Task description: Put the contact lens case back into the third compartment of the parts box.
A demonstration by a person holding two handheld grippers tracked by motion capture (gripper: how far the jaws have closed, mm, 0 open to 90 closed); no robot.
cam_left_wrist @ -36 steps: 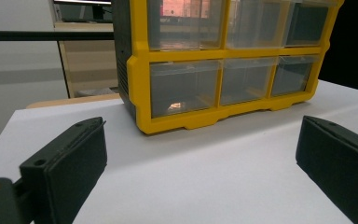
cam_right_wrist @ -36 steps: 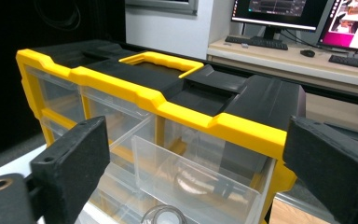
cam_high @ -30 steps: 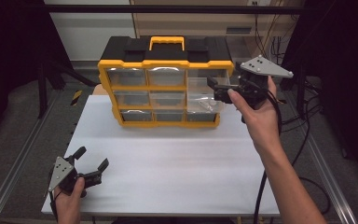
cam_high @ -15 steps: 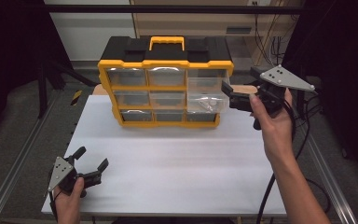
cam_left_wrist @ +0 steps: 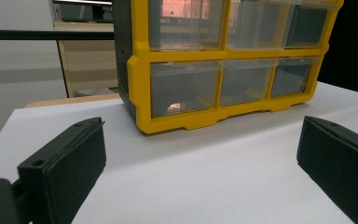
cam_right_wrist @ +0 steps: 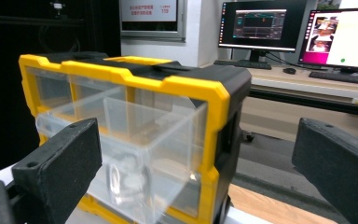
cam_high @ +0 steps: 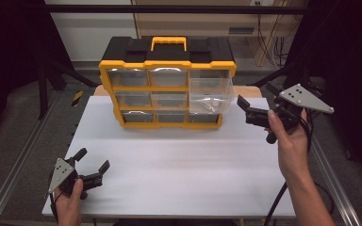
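Note:
A yellow and black organizer box (cam_high: 167, 61) with clear drawers stands at the back of the white table (cam_high: 179, 165). Its upper right drawer (cam_high: 210, 96) is pulled out, and small items inside it are too faint to identify. My right gripper (cam_high: 254, 96) hovers open just right of that drawer, touching nothing. The right gripper view shows the drawer (cam_right_wrist: 130, 140) jutting from the box (cam_right_wrist: 182, 84), off to the left of the open jaws. My left gripper (cam_high: 93, 159) rests open at the table's front left. In its view the box (cam_left_wrist: 223, 60) stands well beyond the jaws.
Metal rails (cam_high: 14, 165) run along both sides of the table. Behind the box, a desk with monitors (cam_right_wrist: 261, 23) appears in the right gripper view. The white surface in front of the box is bare.
My right gripper has drawn back to the right, away from the upper right drawer, which now stands further out. The left gripper has stayed put.

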